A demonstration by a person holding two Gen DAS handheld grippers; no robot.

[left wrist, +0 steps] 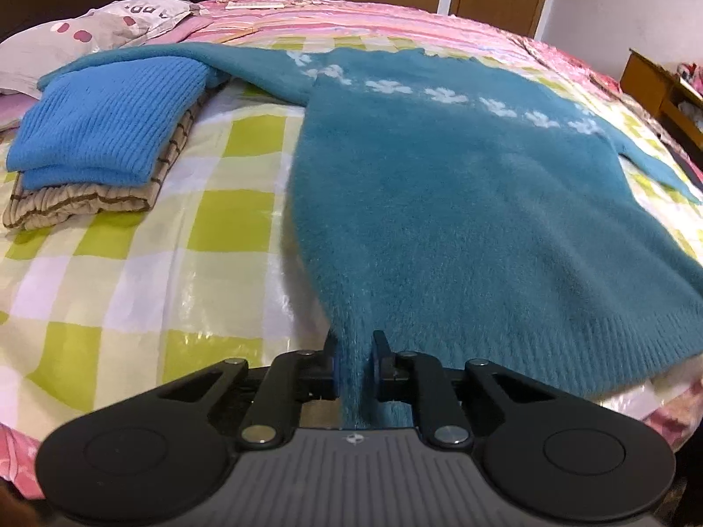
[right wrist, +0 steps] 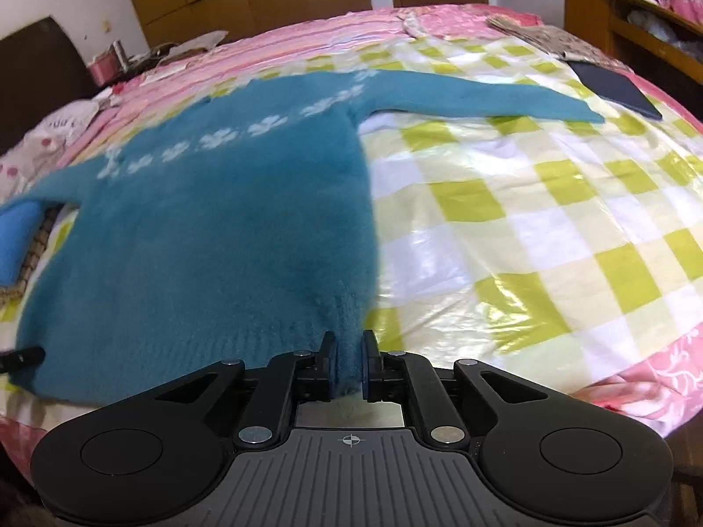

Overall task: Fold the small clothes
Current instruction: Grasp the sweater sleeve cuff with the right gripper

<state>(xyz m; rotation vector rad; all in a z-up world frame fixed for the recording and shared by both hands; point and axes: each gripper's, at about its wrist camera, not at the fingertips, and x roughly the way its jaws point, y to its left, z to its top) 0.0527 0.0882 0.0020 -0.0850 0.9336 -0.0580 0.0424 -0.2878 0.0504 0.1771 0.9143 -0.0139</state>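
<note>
A fuzzy teal sweater with a row of white flower shapes lies spread on the checked bedcover, sleeves out to both sides. My left gripper is shut on its hem at the near left corner. My right gripper is shut on the hem of the sweater at the near right corner. The right sleeve stretches far right. The left gripper's tip shows at the left edge of the right wrist view.
A folded bright blue knit lies on a folded striped brown garment at the left. A pillow sits behind them. A dark flat object lies far right. A wooden cabinet stands beside the bed.
</note>
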